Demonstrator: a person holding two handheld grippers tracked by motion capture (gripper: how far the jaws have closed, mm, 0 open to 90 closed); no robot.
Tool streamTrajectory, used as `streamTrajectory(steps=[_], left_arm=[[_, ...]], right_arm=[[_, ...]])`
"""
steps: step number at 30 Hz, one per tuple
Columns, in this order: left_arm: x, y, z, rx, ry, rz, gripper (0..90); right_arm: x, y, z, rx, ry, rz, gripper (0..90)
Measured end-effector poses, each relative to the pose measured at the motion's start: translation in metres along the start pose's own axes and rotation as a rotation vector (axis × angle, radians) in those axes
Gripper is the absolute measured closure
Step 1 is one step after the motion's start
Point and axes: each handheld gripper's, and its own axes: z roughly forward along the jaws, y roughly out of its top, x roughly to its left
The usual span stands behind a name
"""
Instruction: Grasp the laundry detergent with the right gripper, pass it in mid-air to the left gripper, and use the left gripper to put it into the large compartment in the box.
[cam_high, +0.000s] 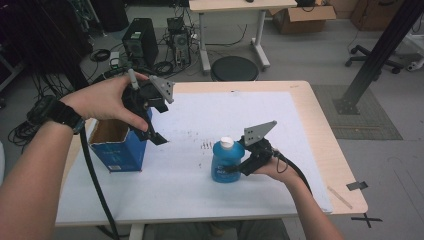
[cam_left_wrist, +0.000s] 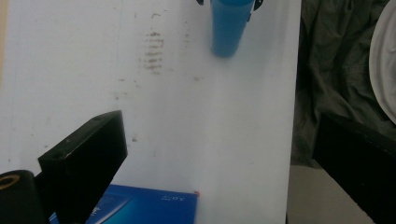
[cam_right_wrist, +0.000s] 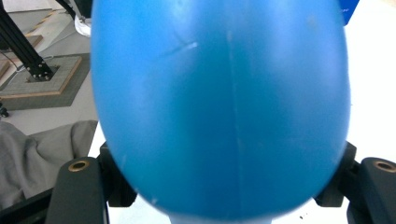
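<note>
Bottle gripped on the sheet, box beside it

High view: a blue bottle (cam_high: 226, 162) with a white cap is seen standing upright on the white sheet (cam_high: 200, 195) that covers the table (cam_high: 330, 145). It is clamped at its lower body by the right gripper (cam_high: 235, 167). An open blue box (cam_high: 117, 145) stands at the sheet's left edge; its brown inside is seen in part, and what it holds cannot be told. The left gripper (cam_high: 152, 131) is held raised just above the box's near right corner, jaws pointing down.

Left gripper view: the jaws are seen set wide apart with nothing between them. The sheet lies below, marked with faint smudges (cam_left_wrist: 153, 52). A corner of the box (cam_left_wrist: 149, 205) is caught at the bottom edge, and the bottle (cam_left_wrist: 228, 28) at the top.

Right gripper view: the bottle (cam_right_wrist: 219, 107) is pressed between both jaws; a scratch and a moulded seam are made out on its blue wall.
</note>
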Motion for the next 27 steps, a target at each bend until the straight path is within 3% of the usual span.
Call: streamTrajectory(steps=[19,27], left_arm=[[0.0001,-0.0007,0.0003,-0.003,0.013,0.005,4.2],[-0.0002,-0.0003,-0.0002,-0.004,0.013,0.007,4.2]], right_arm=[[0.0020,-0.0018,0.0003,-0.030,0.009,0.001,39.6],[0.0035,-0.0029,-0.0002,-0.040,-0.002,-0.008,40.6]])
